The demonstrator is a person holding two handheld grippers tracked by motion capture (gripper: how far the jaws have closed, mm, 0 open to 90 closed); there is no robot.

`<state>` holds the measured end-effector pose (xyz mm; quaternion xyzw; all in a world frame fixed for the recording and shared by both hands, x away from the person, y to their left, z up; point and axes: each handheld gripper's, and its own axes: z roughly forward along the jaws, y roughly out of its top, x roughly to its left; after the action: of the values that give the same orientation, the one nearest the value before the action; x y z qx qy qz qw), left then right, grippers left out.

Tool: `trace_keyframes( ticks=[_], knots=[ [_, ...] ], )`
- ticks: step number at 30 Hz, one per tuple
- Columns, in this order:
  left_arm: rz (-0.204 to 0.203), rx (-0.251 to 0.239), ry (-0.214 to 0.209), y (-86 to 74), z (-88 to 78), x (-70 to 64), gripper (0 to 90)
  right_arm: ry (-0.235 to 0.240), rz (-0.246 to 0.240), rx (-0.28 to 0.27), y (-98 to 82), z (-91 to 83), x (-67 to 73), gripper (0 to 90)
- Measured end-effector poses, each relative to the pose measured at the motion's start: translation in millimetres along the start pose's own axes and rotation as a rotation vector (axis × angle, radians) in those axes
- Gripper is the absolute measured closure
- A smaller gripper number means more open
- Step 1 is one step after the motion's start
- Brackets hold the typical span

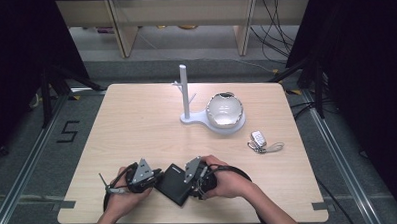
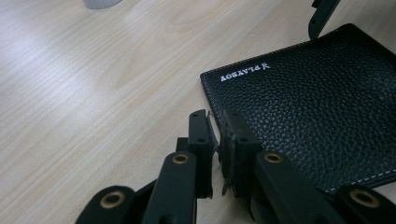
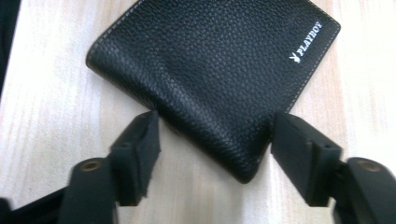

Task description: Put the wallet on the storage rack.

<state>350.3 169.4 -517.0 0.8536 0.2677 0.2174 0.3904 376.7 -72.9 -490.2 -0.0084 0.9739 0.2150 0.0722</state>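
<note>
Your left gripper point(image 1: 150, 179) & right gripper point(image 1: 191, 181) flank the black wallet point(image 1: 172, 185) at the desk's point(image 1: 137, 124) near edge, both right up against it. Beyond the right gripper: white stand point(image 1: 186, 95) w/ silver bowl point(image 1: 224, 110). Key fob point(image 1: 259, 139) sits farther to its right, well apart.
</note>
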Motion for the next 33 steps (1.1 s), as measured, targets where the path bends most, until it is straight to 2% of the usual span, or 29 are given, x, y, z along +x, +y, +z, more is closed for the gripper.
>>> trace_keyframes(
  ticks=[3,4,5,6,9,10,11,13,14,15,16,18,19,20,21,22,24,27,29,31,32,33],
  knots=[
    [-0.007,0.003,0.007,-0.4,0.4,0.0,82.5,-0.006,-0.012,0.006,0.9,-0.8,-1.0,45.5],
    [0.007,0.006,0.003,-0.1,0.3,1.2,82.8,-0.013,-0.025,0.008,1.0,-1.6,-0.7,48.3],
    [0.001,0.002,-0.001,-0.3,0.7,1.0,83.1,-0.018,-0.048,0.005,1.2,-1.4,-1.2,50.6],
    [0.001,0.002,-0.001,-0.3,0.7,1.0,83.1,-0.027,-0.038,0.015,1.7,-2.0,0.9,52.4],
    [0.0,0.002,-0.004,-0.3,0.7,1.3,83.2,-0.049,-0.113,0.027,3.4,-3.2,1.4,59.7],
    [-0.012,-0.011,0.001,-0.6,1.5,0.6,83.1,-0.054,-0.106,0.036,4.1,-4.2,3.5,61.9],
    [0.0,-0.003,0.019,-0.6,0.8,1.9,83.2,-0.056,-0.124,0.032,4.5,-5.5,4.0,65.3],
    [-0.024,-0.033,0.033,-0.3,-1.3,4.3,82.8,-0.05,-0.126,0.009,6.4,-8.1,8.1,74.2],
    [-0.06,-0.074,0.053,-0.1,-2.4,5.8,82.0,-0.044,-0.098,0.013,7.5,-10.0,11.2,77.7],
    [-0.089,-0.101,0.063,0.5,-4.4,8.3,80.4,-0.043,-0.094,-0.002,9.1,-11.5,12.4,79.3],
    [-0.109,-0.13,0.084,0.3,-6.5,10.6,79.0,-0.047,-0.125,-0.038,11.0,-11.6,10.3,80.2],
    [-0.13,-0.169,0.133,-1.1,-11.4,14.7,77.3,-0.049,-0.081,-0.055,13.8,-16.2,11.6,81.2],
    [-0.133,-0.192,0.155,-2.0,-14.0,17.3,76.6,-0.046,-0.075,-0.067,14.8,-18.8,10.3,81.7],
    [-0.156,-0.23,0.174,-3.3,-16.0,19.4,75.2,-0.047,-0.056,-0.075,15.2,-21.8,9.5,82.0],
    [-0.186,-0.254,0.2,-4.3,-19.1,20.6,74.5,-0.049,-0.047,-0.092,15.7,-25.0,7.9,82.2],
    [-0.204,-0.265,0.225,-5.1,-23.0,22.0,73.5,-0.04,-0.016,-0.103,15.7,-28.7,7.1,82.4],
    [-0.222,-0.304,0.258,-6.2,-27.8,25.6,72.2,-0.05,0.015,-0.123,15.0,-37.1,3.1,82.8],
    [-0.229,-0.314,0.271,-7.6,-30.3,27.6,70.4,-0.043,0.076,-0.148,13.3,-49.3,-2.3,82.9],
    [-0.225,-0.296,0.263,-10.3,-28.6,27.9,68.8,-0.025,0.163,-0.161,11.5,-59.3,-6.1,82.9],
    [-0.208,-0.288,0.247,-11.0,-25.1,26.6,68.1,-0.024,0.21,-0.179,9.1,-67.7,-12.1,82.9],
    [-0.208,-0.288,0.247,-11.0,-25.1,26.6,67.8,-0.024,0.21,-0.179,9.1,-67.7,-12.1,82.9],
    [-0.183,-0.279,0.237,-9.8,-22.9,24.5,67.5,-0.018,0.286,-0.17,6.2,-76.6,-18.0,82.9]
  ],
)
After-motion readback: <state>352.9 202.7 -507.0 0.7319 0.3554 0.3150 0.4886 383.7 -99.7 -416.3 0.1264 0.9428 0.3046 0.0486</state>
